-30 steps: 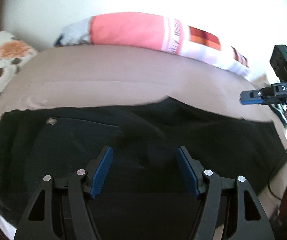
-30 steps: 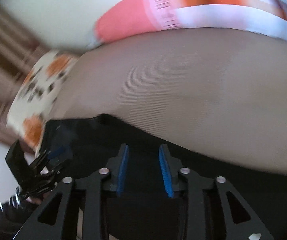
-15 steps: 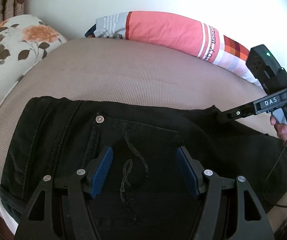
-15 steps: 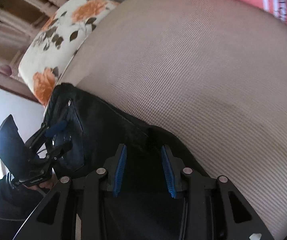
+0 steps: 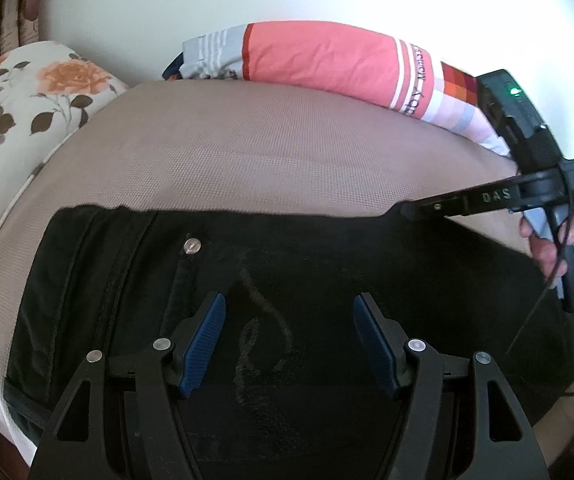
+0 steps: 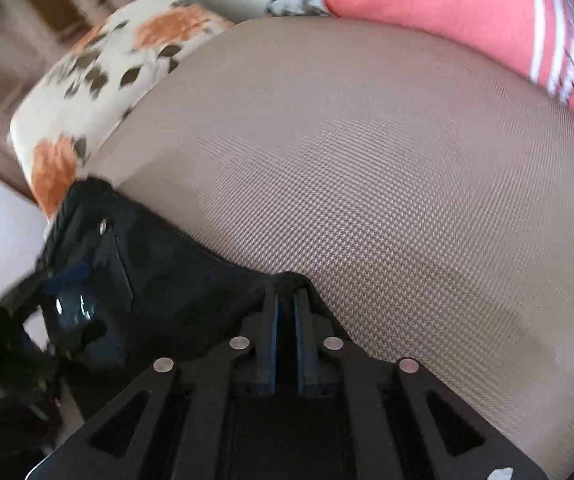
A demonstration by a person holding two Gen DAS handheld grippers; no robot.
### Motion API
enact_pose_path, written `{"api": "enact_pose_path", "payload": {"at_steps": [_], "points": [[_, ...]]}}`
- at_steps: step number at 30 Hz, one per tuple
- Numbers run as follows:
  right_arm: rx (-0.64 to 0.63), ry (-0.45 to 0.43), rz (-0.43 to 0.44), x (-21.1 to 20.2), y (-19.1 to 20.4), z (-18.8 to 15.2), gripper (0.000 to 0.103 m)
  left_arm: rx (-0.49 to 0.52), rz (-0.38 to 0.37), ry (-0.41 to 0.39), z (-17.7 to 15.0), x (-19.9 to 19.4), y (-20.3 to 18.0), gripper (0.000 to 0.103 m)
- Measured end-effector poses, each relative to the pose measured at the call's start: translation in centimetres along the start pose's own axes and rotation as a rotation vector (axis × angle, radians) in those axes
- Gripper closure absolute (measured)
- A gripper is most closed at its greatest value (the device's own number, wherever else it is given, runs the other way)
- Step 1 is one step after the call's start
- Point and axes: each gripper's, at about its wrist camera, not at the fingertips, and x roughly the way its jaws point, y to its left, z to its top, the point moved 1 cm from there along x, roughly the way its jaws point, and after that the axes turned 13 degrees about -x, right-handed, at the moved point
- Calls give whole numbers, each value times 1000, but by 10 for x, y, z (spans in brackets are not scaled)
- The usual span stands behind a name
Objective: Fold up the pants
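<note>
Black pants [image 5: 327,280], flat on beige mattress [image 5: 287,152]

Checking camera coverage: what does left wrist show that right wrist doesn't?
Left wrist only: pocket stitching on the pants, the hand on the right gripper's handle, and that gripper's green light.

Right wrist only: its jaws have just been closing, and they pinch the pants' edge.

Both: black pants on the beige cover, metal rivet, floral pillow, pink pillow, left gripper, open and empty.
</note>
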Motion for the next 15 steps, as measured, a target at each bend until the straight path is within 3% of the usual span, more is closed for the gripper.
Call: {"api": "enact_pose_path", "payload": {"at_steps": [2, 6, 8, 12, 15], "points": [[45, -59, -34, -22, -6, -4, 79, 13, -20, -15, 6, -6, -9, 36], [82, -138, -167, -76, -9, -30, 77, 90, -58, -28, 16, -7, -36, 36], [136, -161, -233, -101, -12, -54, 70, 138, -85, -22, 19, -2, -57, 36], [226, -153, -419, -138, -21, -108, 68, 208, -155, 18, 18, 11, -95, 36], [295, -130, -485, -148, -24, -147, 68, 281, -194, 41, 11, 22, -121, 36]]}}
